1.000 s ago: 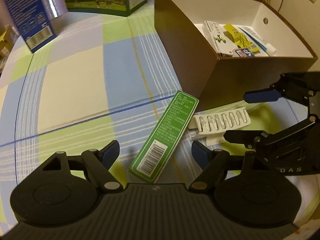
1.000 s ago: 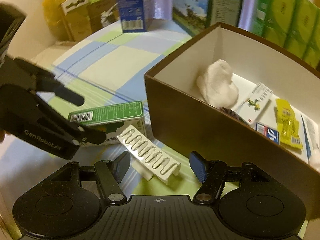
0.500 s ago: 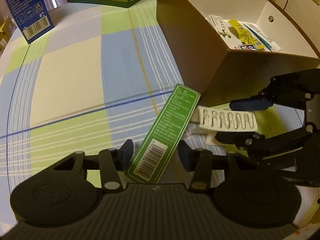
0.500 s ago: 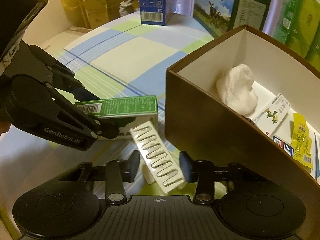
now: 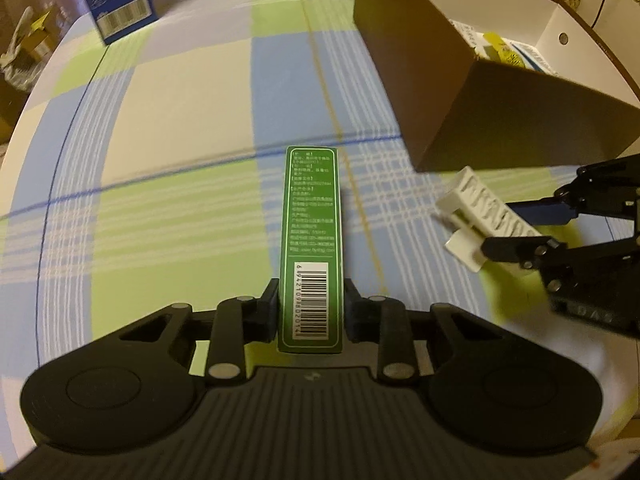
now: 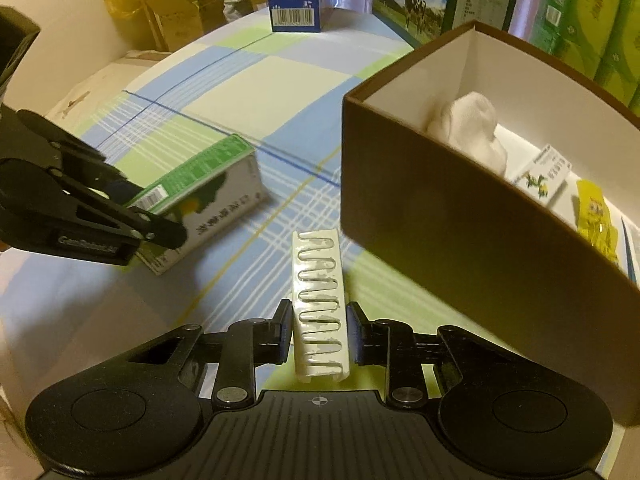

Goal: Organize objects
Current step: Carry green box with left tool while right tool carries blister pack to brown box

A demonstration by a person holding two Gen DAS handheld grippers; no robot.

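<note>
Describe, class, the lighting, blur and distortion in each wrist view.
Left wrist view: warm yellowish light, fisheye bends the tablecloth lines, the right gripper and its white tray are smeared. Right wrist view: same tint, the brown box bows, the green box is slightly blurred.

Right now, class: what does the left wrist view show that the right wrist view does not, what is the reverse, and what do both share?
Only the left wrist view shows the barcoded narrow face of the long green carton head-on, clamped in the left gripper.

Only the right wrist view shows the white crumpled cloth and small white frog-printed packet inside the box, plus green cartons stacked behind.

Both show the brown cardboard box, the white ribbed plastic strip held by the right gripper, and the checked tablecloth.
</note>
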